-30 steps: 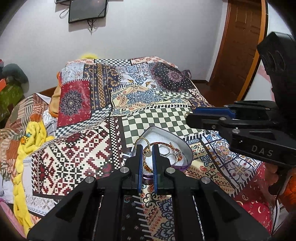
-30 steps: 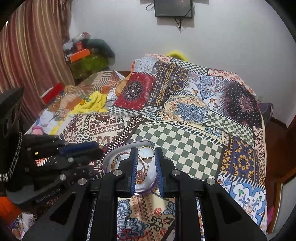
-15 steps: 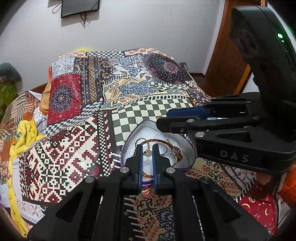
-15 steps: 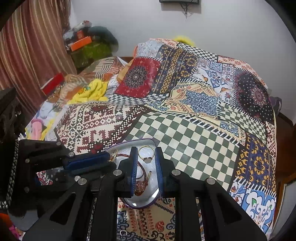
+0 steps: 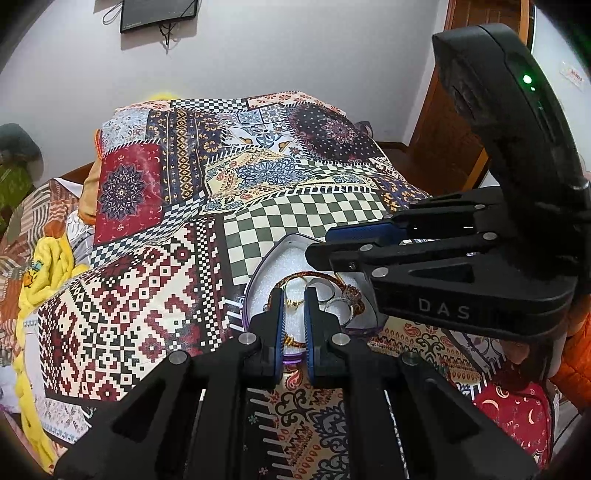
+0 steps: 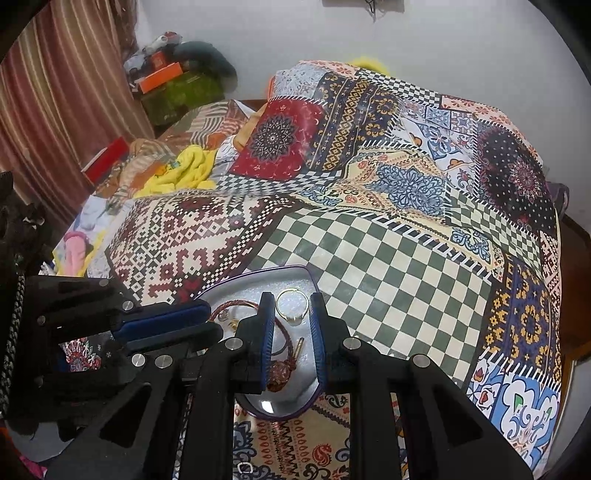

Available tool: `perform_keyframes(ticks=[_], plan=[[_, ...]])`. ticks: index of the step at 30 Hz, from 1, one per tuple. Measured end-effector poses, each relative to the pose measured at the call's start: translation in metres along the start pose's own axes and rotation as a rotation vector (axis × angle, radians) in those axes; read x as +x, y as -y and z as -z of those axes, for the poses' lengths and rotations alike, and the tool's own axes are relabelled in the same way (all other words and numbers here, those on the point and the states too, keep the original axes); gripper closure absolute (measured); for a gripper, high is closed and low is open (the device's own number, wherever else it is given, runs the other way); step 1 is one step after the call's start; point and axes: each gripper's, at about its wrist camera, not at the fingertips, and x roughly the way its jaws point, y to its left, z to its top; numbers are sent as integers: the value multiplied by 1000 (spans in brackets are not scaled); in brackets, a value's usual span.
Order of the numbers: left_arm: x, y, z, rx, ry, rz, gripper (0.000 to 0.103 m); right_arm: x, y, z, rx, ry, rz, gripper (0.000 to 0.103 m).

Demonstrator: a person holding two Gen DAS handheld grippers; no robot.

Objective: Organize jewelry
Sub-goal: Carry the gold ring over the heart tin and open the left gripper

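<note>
right wrist: patchwork bedspread (image 6: 384,258), striped curtain (image 6: 55,110)

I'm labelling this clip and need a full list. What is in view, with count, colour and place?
tin: one, heart-shaped, silver with purple rim, on the bedspread in front of both grippers
bracelet: one, braided red-brown cord, inside the tin
gold ring: one, gold, in the tin, seen between the right gripper's fingers
silver rings: at least two, silver, in the tin by the bracelet's knot
bedspread: one, patchwork of many colours, covering the bed
yellow cloth: one, yellow, on the bed's left side
curtain: one, striped reddish brown, far left
screen: one, black, on the wall
door: one, brown wood, right
left gripper: one, black with blue pads, nearly shut, above the tin
right gripper: one, black with blue pads, slightly open, above the tin
</note>
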Motion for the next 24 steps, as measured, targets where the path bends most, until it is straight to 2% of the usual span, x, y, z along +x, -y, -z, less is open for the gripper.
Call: perform_keyframes(ticks=[11,13,21,24], plan=[[-29,-5,-5,-33,38,-15,91,-22,-8,2,-15,23,38,85],[-38,-3,-5,-30,51,-18,87,-31,-11,3,-18,36,45,85],[-68,10,-6,-11,81,-27,85,-68,-21,12,-24,95,81,85],[-76,17,-3,-10,86,-29,80,-82,-22,19,-6,115,89,85]])
